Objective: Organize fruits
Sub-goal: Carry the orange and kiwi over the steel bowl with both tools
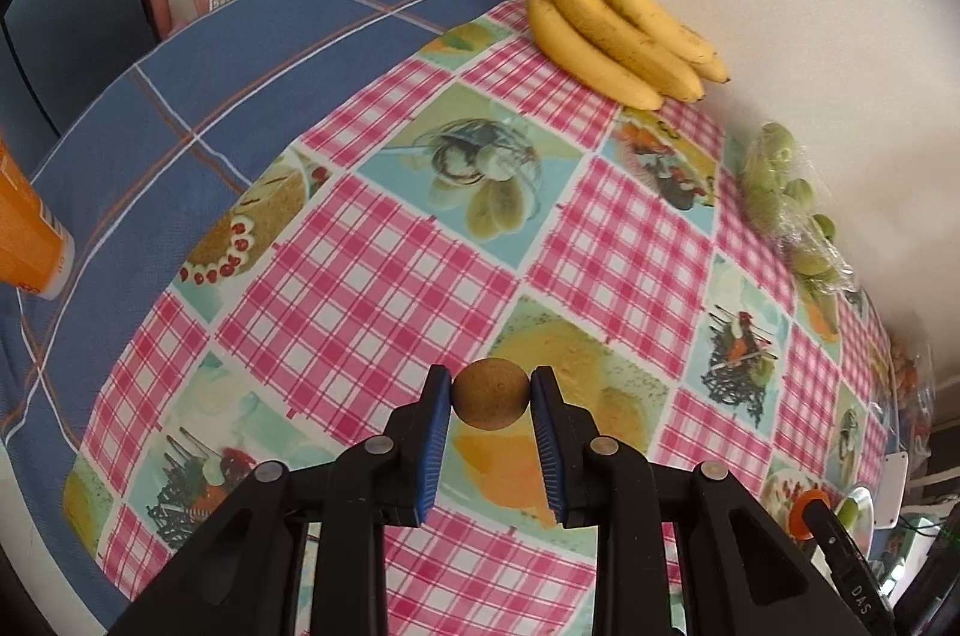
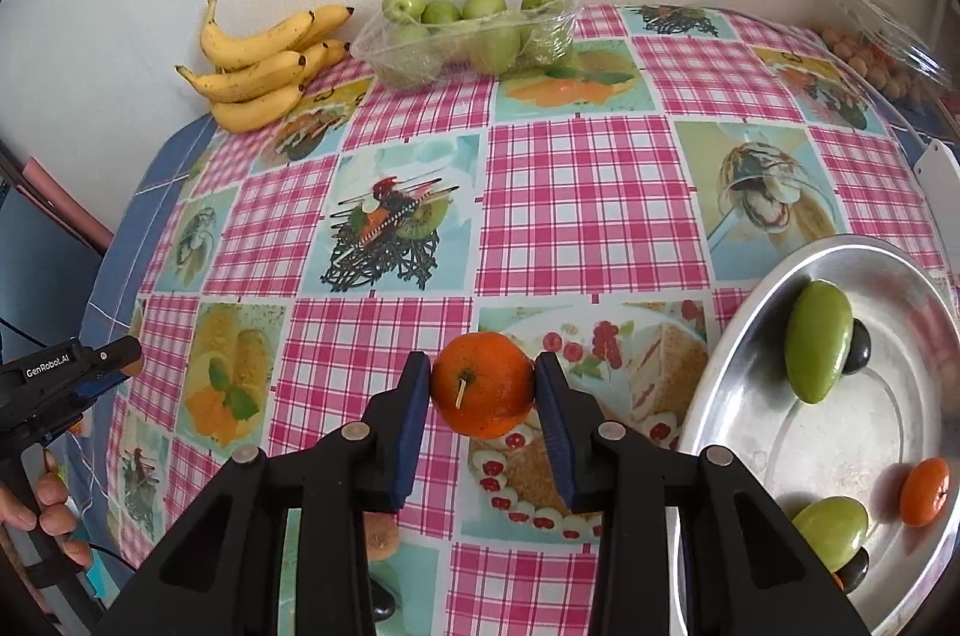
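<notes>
Your left hand-held gripper (image 1: 491,395) pinched a small brown fruit (image 1: 491,394) above the bench (image 1: 384,240), while your right hand-held gripper (image 2: 483,384) clamped an orange (image 2: 483,384) left of the metal tray (image 2: 750,432).

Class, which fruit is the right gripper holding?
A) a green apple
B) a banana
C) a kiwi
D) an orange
D: in the right wrist view the right gripper is shut on an orange pinched between its blue pads, while the brown kiwi sits in the left gripper.
</notes>
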`<state>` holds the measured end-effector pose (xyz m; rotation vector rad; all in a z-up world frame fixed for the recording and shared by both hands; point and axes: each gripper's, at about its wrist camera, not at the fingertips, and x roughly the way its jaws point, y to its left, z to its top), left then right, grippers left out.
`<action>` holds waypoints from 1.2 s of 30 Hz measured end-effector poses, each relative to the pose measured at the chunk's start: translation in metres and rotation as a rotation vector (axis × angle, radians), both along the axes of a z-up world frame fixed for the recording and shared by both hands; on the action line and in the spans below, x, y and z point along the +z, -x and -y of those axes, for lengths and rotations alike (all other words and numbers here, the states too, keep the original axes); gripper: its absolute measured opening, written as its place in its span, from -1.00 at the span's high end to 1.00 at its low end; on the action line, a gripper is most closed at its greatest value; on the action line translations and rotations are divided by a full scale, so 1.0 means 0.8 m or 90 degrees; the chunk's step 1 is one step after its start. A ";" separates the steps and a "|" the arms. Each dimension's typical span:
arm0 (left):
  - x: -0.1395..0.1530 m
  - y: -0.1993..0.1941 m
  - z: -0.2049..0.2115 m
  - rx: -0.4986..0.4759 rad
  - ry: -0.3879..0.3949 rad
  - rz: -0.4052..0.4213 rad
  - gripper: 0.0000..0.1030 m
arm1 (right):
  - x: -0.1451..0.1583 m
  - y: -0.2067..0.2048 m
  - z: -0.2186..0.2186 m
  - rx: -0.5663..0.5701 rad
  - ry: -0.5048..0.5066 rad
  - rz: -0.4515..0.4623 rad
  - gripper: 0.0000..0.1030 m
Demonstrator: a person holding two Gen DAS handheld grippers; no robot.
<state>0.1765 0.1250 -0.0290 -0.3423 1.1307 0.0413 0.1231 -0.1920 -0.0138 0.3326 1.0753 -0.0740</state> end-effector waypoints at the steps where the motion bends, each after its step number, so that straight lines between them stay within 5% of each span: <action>1: 0.003 0.002 0.004 -0.004 -0.001 0.003 0.44 | 0.002 0.002 0.001 -0.001 0.000 0.001 0.29; 36: 0.046 0.070 0.130 -0.136 -0.030 0.039 0.44 | 0.049 0.100 0.029 -0.038 -0.022 0.038 0.29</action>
